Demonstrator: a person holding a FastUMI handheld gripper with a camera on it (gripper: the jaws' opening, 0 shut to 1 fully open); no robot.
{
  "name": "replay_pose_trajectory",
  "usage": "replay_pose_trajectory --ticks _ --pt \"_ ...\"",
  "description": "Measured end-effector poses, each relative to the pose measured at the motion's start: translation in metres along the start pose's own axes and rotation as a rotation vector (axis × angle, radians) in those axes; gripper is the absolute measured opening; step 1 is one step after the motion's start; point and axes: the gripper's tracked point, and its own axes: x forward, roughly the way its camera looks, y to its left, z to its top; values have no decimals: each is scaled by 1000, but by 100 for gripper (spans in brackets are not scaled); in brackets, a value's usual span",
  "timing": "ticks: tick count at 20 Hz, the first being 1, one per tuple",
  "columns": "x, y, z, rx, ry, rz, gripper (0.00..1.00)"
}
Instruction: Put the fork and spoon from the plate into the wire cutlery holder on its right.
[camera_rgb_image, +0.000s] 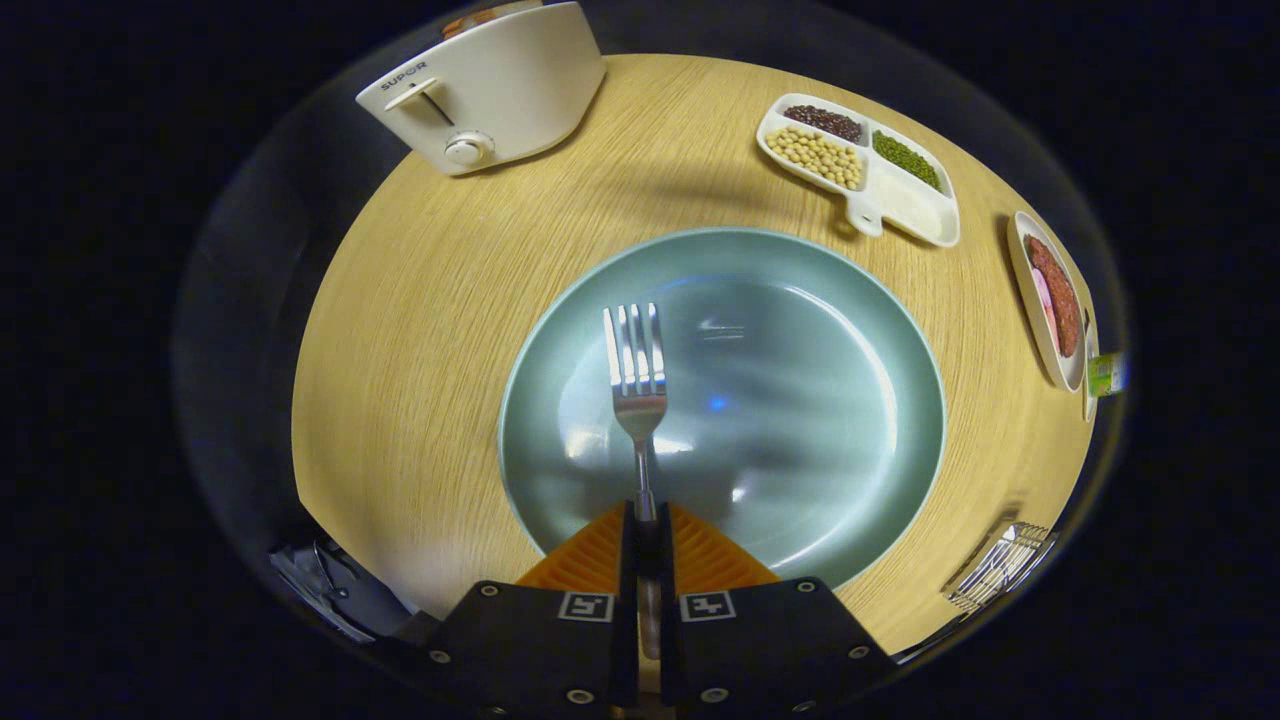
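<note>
My gripper (646, 520) is shut on the handle of a steel fork (636, 375). The fork sticks out straight ahead of the fingers, tines pointing away, held over the near left part of a large grey-green plate (850, 400). The plate lies on a light wooden table and its inside is bare apart from the fork above it. The wire cutlery holder (1000, 565) stands on the table to the right of the plate, near the table's front edge, well to the right of my fingers.
A cream toaster (490, 90) stands at the back left of the table. A white divided dish (860, 165) with beans and grains sits beyond the plate on the right. Further right lies a small white dish (1050, 300) with pink and red food.
</note>
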Motion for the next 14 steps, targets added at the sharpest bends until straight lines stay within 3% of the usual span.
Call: replay_pose_trajectory --ticks 2,9,14 --pt "0 4 2 5 -5 24 5" --pt "-20 -4 22 84 -121 47 5" --pt "-56 -22 18 119 -199 19 5"
